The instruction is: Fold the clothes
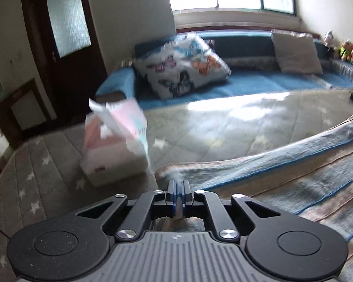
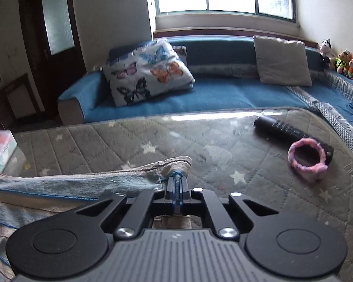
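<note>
Two grippers each pinch a corner of one striped blue-and-tan cloth. In the left wrist view the left gripper (image 1: 178, 183) has its fingers closed on the striped cloth (image 1: 294, 178), which runs long to its right and off the frame edge; a blurred tissue box (image 1: 115, 141) stands ahead-left. In the right wrist view the right gripper (image 2: 176, 179) is clamped on the cloth's (image 2: 82, 183) other corner, its length stretching left. Only here, ahead-right, a remote control (image 2: 284, 129) and a pink knitted ring (image 2: 307, 156) show.
</note>
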`<action>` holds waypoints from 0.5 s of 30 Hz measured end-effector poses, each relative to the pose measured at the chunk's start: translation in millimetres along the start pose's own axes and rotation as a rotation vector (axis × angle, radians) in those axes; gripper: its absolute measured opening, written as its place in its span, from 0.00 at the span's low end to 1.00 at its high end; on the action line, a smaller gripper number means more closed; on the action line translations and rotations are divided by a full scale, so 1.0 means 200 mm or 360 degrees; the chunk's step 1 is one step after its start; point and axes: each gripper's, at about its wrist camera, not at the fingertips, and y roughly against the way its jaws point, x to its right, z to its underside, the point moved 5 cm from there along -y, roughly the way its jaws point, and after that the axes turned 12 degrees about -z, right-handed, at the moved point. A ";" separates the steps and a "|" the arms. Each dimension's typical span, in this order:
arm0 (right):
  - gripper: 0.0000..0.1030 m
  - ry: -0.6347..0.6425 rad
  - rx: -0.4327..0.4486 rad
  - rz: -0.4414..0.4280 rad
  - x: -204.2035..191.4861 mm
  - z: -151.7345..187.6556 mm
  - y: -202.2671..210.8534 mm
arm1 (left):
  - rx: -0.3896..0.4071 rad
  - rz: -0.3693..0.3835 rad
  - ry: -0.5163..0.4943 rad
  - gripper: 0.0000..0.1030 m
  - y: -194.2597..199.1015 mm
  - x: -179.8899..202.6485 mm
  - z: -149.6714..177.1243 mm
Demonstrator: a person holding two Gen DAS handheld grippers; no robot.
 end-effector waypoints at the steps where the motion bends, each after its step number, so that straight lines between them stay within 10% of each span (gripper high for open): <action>1: 0.07 0.0002 -0.0018 0.0002 0.00 0.01 0.00 | -0.0006 -0.0001 -0.0008 0.07 0.01 0.00 0.01; 10: 0.23 0.0128 -0.0129 -0.0084 -0.15 0.09 0.15 | -0.0041 0.0011 -0.0083 0.48 0.12 0.01 0.08; 15: 0.24 0.0250 -0.0172 -0.0161 -0.30 0.18 0.31 | -0.0007 0.0040 -0.0135 0.55 0.27 0.05 0.12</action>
